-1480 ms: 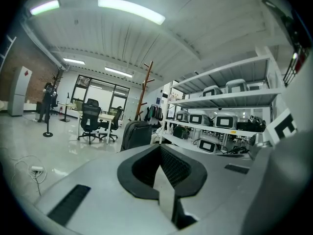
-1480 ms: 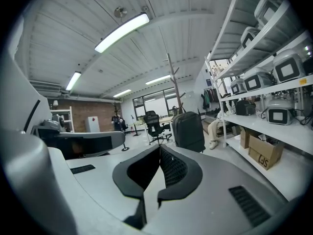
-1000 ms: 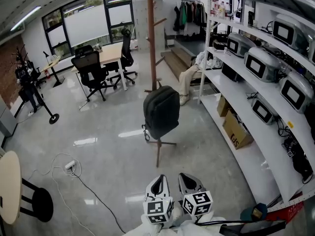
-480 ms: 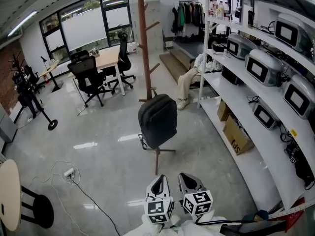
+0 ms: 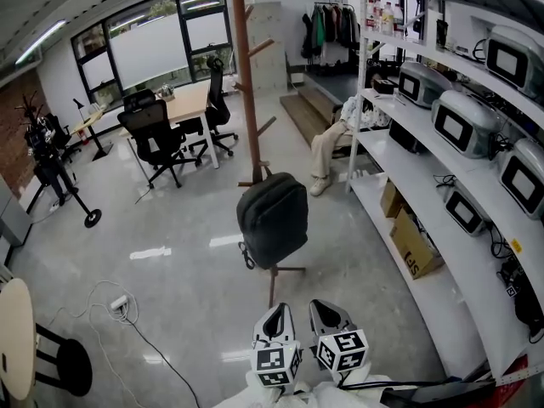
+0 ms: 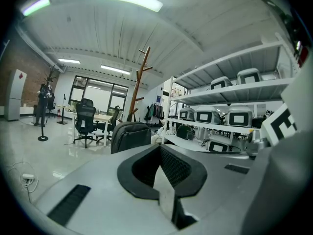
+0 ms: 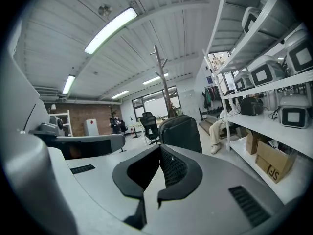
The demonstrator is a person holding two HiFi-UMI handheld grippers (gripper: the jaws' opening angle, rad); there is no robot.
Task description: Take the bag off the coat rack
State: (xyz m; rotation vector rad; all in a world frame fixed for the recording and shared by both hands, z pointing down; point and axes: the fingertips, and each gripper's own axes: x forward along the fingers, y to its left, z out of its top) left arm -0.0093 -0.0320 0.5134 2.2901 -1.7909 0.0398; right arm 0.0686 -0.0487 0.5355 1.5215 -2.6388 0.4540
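A dark grey backpack (image 5: 273,219) hangs low on a tall brown wooden coat rack (image 5: 246,83) in the middle of the floor. It also shows as the backpack (image 6: 130,135) in the left gripper view and the backpack (image 7: 181,132) in the right gripper view, some way ahead of both. My left gripper (image 5: 273,322) and right gripper (image 5: 328,317) sit side by side at the bottom of the head view, well short of the bag. Both have their jaws closed together with nothing between them.
White shelving (image 5: 425,172) with grey appliances and a cardboard box (image 5: 413,243) runs along the right. A person (image 5: 333,138) sits beyond the rack by the shelf. Black office chairs (image 5: 155,134) and a desk stand at the back left. A cable (image 5: 127,304) lies on the floor at left.
The view has shifted toward the rack: the backpack and pole sit a little more left and lower than a second ago. Both grippers keep their place and stay shut.
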